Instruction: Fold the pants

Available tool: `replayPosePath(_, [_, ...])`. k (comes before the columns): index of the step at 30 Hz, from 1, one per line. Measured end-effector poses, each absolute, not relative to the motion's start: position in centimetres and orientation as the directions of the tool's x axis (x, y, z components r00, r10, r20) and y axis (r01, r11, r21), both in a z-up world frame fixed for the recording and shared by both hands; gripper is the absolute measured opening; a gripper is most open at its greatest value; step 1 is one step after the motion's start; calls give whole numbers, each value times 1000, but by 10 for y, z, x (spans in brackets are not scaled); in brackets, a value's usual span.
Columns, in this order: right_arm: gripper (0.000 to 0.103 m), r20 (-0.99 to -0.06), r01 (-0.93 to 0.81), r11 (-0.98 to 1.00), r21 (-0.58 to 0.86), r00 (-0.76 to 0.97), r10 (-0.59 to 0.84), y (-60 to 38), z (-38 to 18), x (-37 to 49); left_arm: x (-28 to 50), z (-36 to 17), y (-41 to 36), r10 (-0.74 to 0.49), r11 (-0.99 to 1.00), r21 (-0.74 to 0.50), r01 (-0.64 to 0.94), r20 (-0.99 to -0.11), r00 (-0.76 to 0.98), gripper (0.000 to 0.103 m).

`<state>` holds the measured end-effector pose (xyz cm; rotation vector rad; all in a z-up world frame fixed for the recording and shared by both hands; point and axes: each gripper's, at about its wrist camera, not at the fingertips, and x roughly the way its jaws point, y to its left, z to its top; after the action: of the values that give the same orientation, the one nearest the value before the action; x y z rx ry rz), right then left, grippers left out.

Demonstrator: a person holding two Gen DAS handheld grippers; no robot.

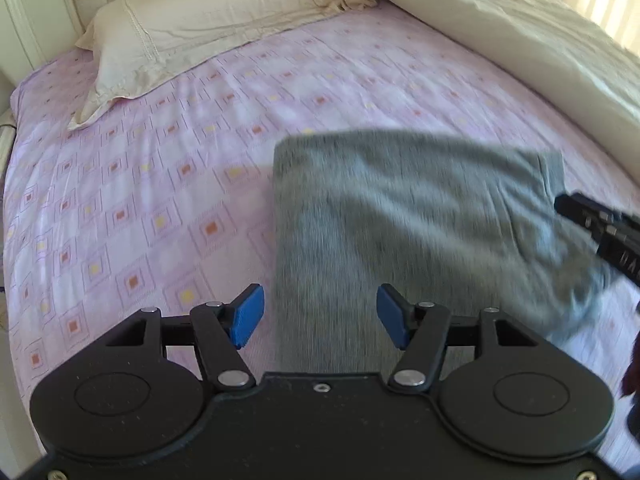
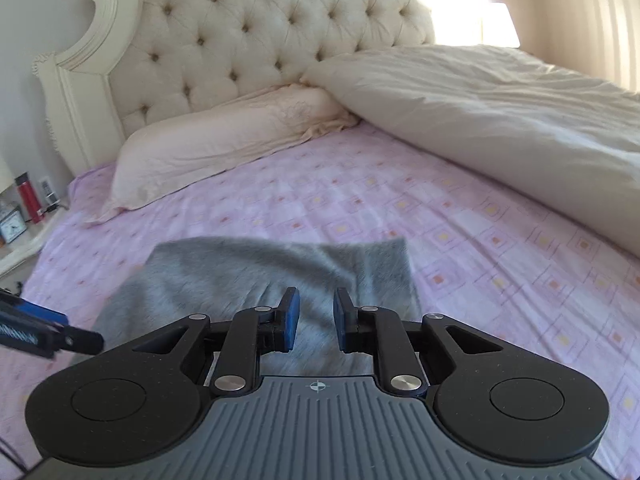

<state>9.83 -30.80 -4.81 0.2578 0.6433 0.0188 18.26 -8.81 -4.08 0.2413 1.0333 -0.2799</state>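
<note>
Grey pants (image 1: 400, 216) lie folded into a rough rectangle on the pink patterned bedsheet (image 1: 140, 200). My left gripper (image 1: 320, 316) is open and empty, just above the near left part of the pants. The right gripper's black tip (image 1: 592, 220) reaches in over the pants' right edge. In the right wrist view the pants (image 2: 248, 276) lie just ahead of my right gripper (image 2: 316, 320), which is open with a narrow gap and holds nothing. The left gripper's tip (image 2: 52, 332) shows at the left edge.
A cream pillow (image 1: 208, 28) lies at the head of the bed, a bunched cream duvet (image 2: 500, 120) along the right side. A tufted headboard (image 2: 260, 40) stands behind. A nightstand with a red bottle (image 2: 28, 196) and a clock sits at the left.
</note>
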Motion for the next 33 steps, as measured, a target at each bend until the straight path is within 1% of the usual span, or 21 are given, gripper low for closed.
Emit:
replayPosePath(3, [19,-667,44,981,191,739,97,-297,-50,93,169,-59,-84,-91,935,78,345,-890,447,64])
replayPosePath(4, [22,-699,37,984,174,708,97,-293,-53,93,166,-66,-81,-91,936,69,345,-900,426,65])
replayPosePath(5, [23,-730,30,988,153,678,92,-288,-56,92,163,-71,-78,-88,938,62,341,-909,408,67])
replayPosePath(6, [24,-741,22,992,122,667,76,-282,-57,89,161,-77,-75,-84,940,57,337,-917,390,70])
replayPosePath(9, [26,-756,4,998,64,653,46,-271,-50,86,161,-78,-66,-111,947,13,322,-925,364,70])
replayPosePath(11, [29,-736,14,994,110,673,72,-275,-40,83,162,-69,-63,-132,945,-5,328,-921,368,68])
replayPosePath(13, [50,-685,61,975,213,721,104,-293,-32,78,165,-54,-61,-138,942,11,336,-899,415,66])
replayPosePath(15, [61,-667,154,952,264,743,64,-315,-31,79,171,-41,-60,-139,941,32,336,-871,472,65])
replayPosePath(17, [61,-682,233,936,262,731,9,-332,-37,84,183,-33,-57,-144,944,29,328,-859,491,66])
replayPosePath(19, [61,-700,279,917,284,714,-1,-346,-47,89,196,-33,-55,-155,947,12,321,-859,488,66])
replayPosePath(21, [61,-725,300,889,346,687,51,-358,-64,95,205,-41,-52,-166,945,-5,328,-869,466,68])
replayPosePath(23, [64,-744,325,855,404,661,100,-365,-83,100,213,-52,-52,-174,941,-18,338,-882,438,69])
replayPosePath(24, [70,-738,335,835,437,664,121,-367,-90,102,217,-59,-52,-173,941,-22,339,-890,422,69])
replayPosePath(25, [73,-723,336,816,470,677,138,-368,-95,103,219,-64,-53,-171,940,-25,339,-897,407,70])
replayPosePath(26, [73,-702,326,812,484,698,139,-368,-97,103,221,-69,-54,-175,940,-33,340,-901,397,71])
replayPosePath(27, [74,-698,315,816,485,701,145,-366,-98,105,224,-73,-54,-181,940,-41,339,-902,393,75])
replayPosePath(28, [76,-695,302,822,484,702,152,-364,-100,108,225,-76,-55,-182,941,-43,336,-900,396,82])
replayPosePath(30, [79,-684,280,826,489,711,164,-360,-102,112,230,-80,-56,-183,942,-44,333,-899,399,90])
replayPosePath(33, [80,-668,262,824,503,722,178,-360,-102,114,240,-87,-58,-208,939,-74,336,-901,382,98])
